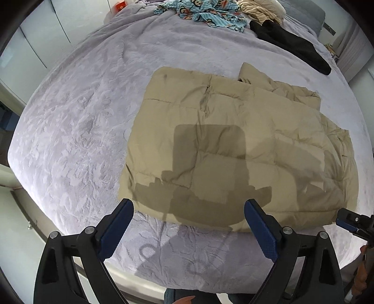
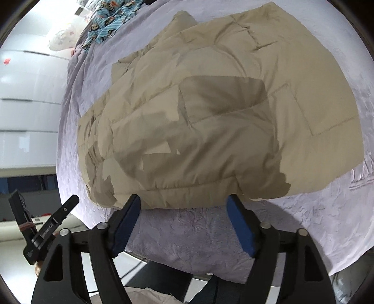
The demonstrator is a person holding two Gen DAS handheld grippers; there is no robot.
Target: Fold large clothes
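Observation:
A beige quilted puffer jacket lies folded into a rough rectangle on the lavender bed cover. It also shows in the right wrist view, bulging toward the near edge of the bed. My left gripper is open and empty, hovering above the jacket's near edge. My right gripper is open and empty, just short of the jacket's near edge. The right gripper's tip shows at the right edge of the left wrist view. The left gripper shows at lower left in the right wrist view.
A blue monkey-print garment, a striped cream garment and a black garment lie at the far end of the bed. White cabinets stand beside the bed. The bed's near edge is just below the grippers.

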